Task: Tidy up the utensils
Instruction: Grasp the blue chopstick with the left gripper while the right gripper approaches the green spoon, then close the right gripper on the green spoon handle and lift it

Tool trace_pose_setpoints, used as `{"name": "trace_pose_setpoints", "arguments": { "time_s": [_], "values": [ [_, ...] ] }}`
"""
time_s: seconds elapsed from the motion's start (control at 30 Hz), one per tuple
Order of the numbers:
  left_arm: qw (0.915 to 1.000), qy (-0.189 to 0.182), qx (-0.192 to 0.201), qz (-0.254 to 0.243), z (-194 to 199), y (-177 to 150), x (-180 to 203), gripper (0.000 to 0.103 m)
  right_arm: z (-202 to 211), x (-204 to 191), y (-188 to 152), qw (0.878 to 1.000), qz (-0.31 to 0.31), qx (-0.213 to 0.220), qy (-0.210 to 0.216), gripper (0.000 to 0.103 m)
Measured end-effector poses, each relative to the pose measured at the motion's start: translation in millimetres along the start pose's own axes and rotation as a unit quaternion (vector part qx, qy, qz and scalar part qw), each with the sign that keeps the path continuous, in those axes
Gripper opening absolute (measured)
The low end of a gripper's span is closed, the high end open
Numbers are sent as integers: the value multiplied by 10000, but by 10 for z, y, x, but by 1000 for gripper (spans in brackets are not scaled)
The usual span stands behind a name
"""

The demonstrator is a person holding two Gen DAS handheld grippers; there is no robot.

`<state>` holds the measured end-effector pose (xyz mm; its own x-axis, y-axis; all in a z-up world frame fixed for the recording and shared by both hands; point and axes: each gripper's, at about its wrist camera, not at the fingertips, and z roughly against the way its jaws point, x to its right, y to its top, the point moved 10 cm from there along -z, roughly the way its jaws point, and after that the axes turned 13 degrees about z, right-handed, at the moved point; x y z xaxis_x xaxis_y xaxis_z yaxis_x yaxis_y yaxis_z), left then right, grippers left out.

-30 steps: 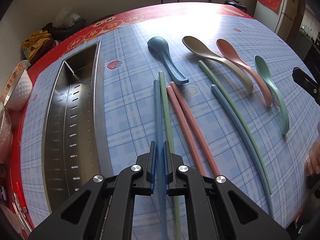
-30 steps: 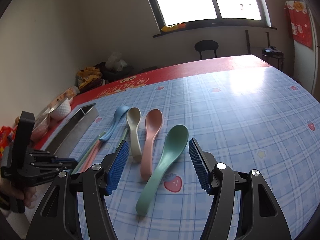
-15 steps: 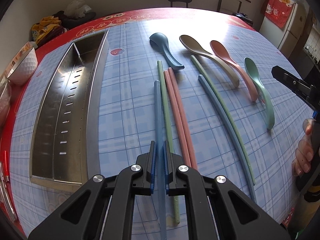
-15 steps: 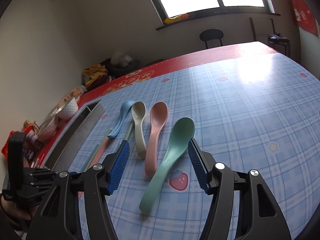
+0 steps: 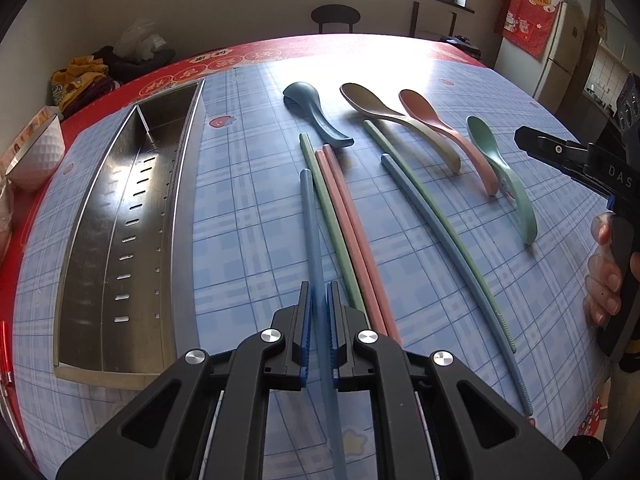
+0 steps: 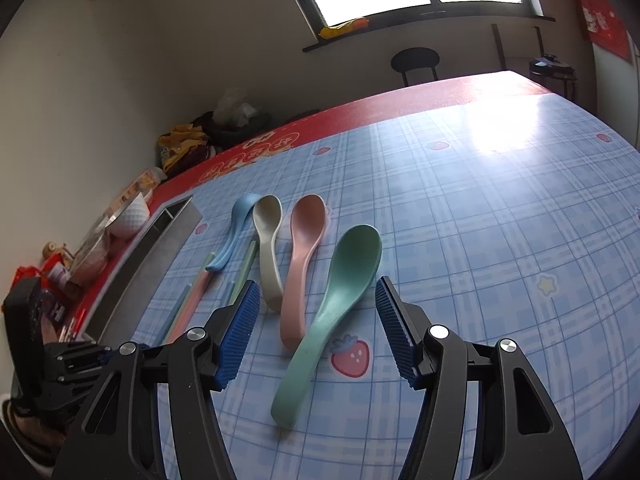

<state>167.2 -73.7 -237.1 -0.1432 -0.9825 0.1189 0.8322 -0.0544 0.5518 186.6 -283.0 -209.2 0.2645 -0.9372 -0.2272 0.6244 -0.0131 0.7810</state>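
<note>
My left gripper (image 5: 319, 300) is shut on a blue chopstick (image 5: 310, 220) that points away from me; whether its far tip rests on the cloth is unclear. To its right lie a green chopstick (image 5: 328, 208), two pink chopsticks (image 5: 348, 216), then another green (image 5: 432, 216) and blue one (image 5: 440, 248). Blue (image 5: 316, 114), beige (image 5: 396, 120), pink (image 5: 444, 132) and green (image 5: 500, 164) spoons lie beyond. My right gripper (image 6: 318, 300) stands open, its fingers on either side of the green spoon (image 6: 348, 264) handle without touching it.
A long, empty steel tray (image 5: 100, 240) with slots lies left of the chopsticks. A white bowl (image 5: 36, 152) and bags sit at the table's left edge. A person's hand (image 5: 604, 276) grips the right tool. A stool (image 5: 335, 16) stands behind the table.
The left gripper has drawn back toward me with the blue chopstick still clamped, so more of the table and room shows. The right gripper has stayed over the green spoon.
</note>
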Motion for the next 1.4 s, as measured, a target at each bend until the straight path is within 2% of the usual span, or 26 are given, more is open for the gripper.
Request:
{"name": "trace_pose_setpoints", "arguments": {
  "time_s": [0.23, 0.4, 0.5, 0.73, 0.97, 1.07, 1.23, 1.4],
  "values": [
    [9996, -230, 102, -127, 6, 3, 2, 8, 46, 47, -7, 9999, -84, 65, -56, 58],
    [9985, -132, 359, -386, 28, -20, 36, 8, 31, 48, -18, 10000, -88, 20, -5, 58],
    [9983, -111, 384, -419, 25, -17, 50, 8, -2, 8, -22, 10000, -11, -48, 4, 58],
    [9982, -430, 380, -167, 47, 20, -18, 7, -132, -63, -42, 9994, 44, -297, 160, 58],
    [9958, -594, 683, -140, 168, 69, -11, 6, -167, -48, -107, 9985, -119, -502, 171, 58],
    [9945, -714, 764, -47, 210, 90, -32, 7, -171, 10, -182, 9967, -323, -741, 92, 53],
    [9924, -874, 862, 43, 268, 101, -44, 7, -176, -12, -301, 9943, -504, -913, 242, 45],
    [9914, -973, 870, 14, 289, 91, -24, 7, -259, -111, -339, 9910, -659, -1038, 526, 31]
  ]
}}
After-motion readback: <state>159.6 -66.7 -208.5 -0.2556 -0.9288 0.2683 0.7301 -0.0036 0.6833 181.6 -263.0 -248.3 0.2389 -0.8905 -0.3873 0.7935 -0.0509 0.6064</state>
